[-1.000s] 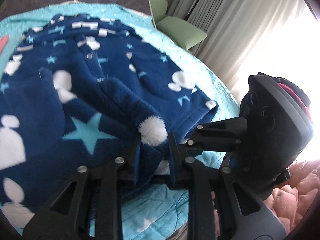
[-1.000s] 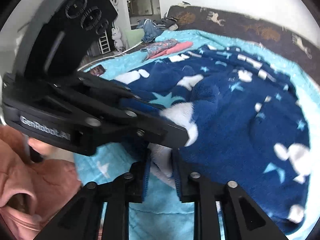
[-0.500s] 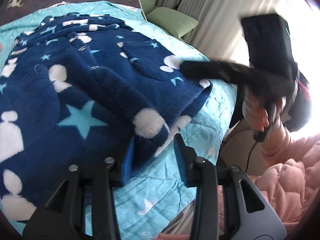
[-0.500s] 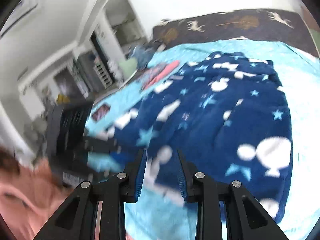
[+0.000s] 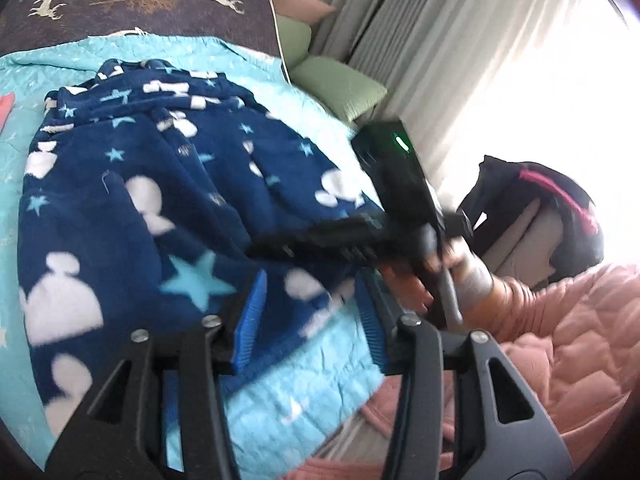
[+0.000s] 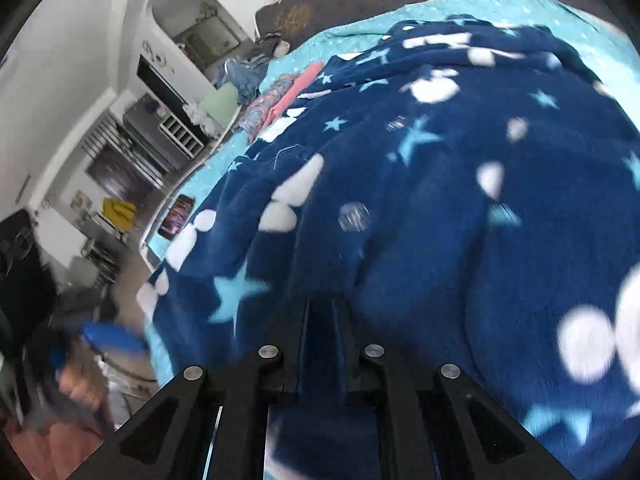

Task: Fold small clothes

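A navy fleece garment (image 5: 132, 208) with light-blue stars and white patches lies spread on the turquoise bedspread (image 5: 312, 380). My left gripper (image 5: 310, 280) hovers just above the garment's near hem. Its jaws are opening, and the blue pads (image 5: 250, 320) press on nothing. In the left wrist view my right gripper (image 5: 260, 246) reaches in from the right, blurred, low over the same hem, with a hand on its handle. In the right wrist view the right gripper (image 6: 320, 300) is shut, its tips against the fleece (image 6: 440, 200). I cannot tell if any fabric is pinched between them.
Green pillows (image 5: 340, 88) and a dark headboard with deer (image 5: 140, 4) border the bed's far side. A black bag (image 5: 540, 208) and a pink quilted sleeve (image 5: 560, 340) are at right. Folded pink and patterned clothes (image 6: 280, 96) lie beyond the garment. The bed's edge (image 6: 160, 248) drops to a cluttered floor.
The left gripper let go of the hem and drew back and up with its jaws wider. The right gripper released its fold, swung across over the garment and shut.
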`<state>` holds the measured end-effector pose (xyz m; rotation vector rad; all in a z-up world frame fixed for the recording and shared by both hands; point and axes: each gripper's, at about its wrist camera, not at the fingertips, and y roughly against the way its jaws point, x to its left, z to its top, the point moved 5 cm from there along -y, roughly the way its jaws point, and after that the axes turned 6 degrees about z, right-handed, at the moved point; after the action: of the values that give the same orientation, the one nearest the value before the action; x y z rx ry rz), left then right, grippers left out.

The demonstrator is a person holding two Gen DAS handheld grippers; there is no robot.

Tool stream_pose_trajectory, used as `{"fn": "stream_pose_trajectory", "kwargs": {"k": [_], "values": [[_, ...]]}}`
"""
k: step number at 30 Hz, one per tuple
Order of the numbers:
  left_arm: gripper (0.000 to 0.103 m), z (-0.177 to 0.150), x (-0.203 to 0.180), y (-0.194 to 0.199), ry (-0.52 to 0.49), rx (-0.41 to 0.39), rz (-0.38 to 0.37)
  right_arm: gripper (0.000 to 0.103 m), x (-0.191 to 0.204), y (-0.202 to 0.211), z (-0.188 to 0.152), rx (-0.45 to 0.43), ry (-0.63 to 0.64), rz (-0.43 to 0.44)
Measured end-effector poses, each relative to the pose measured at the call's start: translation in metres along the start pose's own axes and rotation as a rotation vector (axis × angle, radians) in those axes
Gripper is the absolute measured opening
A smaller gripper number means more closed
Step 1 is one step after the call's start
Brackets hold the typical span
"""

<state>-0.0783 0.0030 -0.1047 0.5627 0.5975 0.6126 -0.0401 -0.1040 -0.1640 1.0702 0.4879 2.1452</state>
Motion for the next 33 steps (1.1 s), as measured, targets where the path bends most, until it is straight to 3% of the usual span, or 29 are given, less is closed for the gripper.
{"fn": "stream_pose_trajectory", "kwargs": {"k": [3,5,6,8,12,15,17,19,22,24,26,33], "values": [[0.049,0.001,0.007,-0.031,0.013,0.06,-0.01,0.011,0.001,0.01,-0.011,-0.01,0.0,0.0],[0.049,-0.012,0.016,-0.068,0.032,0.18,0.053,0.011,0.004,0.016,-0.014,-0.013,0.012,-0.014],[0.049,-0.017,0.019,-0.075,0.041,0.193,0.06,0.012,0.005,0.021,-0.015,-0.015,0.018,-0.024],[0.049,-0.017,0.016,-0.07,0.03,0.16,0.057,0.015,0.004,0.037,-0.017,-0.031,0.022,-0.059],[0.049,-0.01,0.021,-0.038,0.054,0.11,0.072,0.024,-0.012,0.095,-0.022,-0.144,-0.012,-0.147],[0.06,-0.003,0.041,0.004,0.084,0.008,0.168,0.03,-0.035,0.138,-0.031,-0.219,-0.064,-0.248],[0.077,-0.005,0.057,0.03,0.118,-0.054,0.254,0.036,-0.05,0.158,-0.037,-0.254,-0.113,-0.307],[0.08,-0.012,0.079,0.049,0.146,-0.088,0.349,0.039,-0.066,0.173,-0.045,-0.281,-0.182,-0.33],[0.08,-0.024,0.108,0.058,0.226,-0.059,0.464,0.046,-0.081,0.18,-0.058,-0.304,-0.267,-0.291],[0.08,-0.038,0.125,0.062,0.307,-0.043,0.464,0.047,-0.086,0.176,-0.065,-0.29,-0.287,-0.27],[0.08,-0.048,0.13,0.06,0.358,-0.043,0.412,0.048,-0.088,0.167,-0.071,-0.264,-0.289,-0.28],[0.079,-0.066,0.125,0.034,0.359,0.024,0.377,0.048,-0.095,0.151,-0.077,-0.255,-0.351,-0.202]]}}
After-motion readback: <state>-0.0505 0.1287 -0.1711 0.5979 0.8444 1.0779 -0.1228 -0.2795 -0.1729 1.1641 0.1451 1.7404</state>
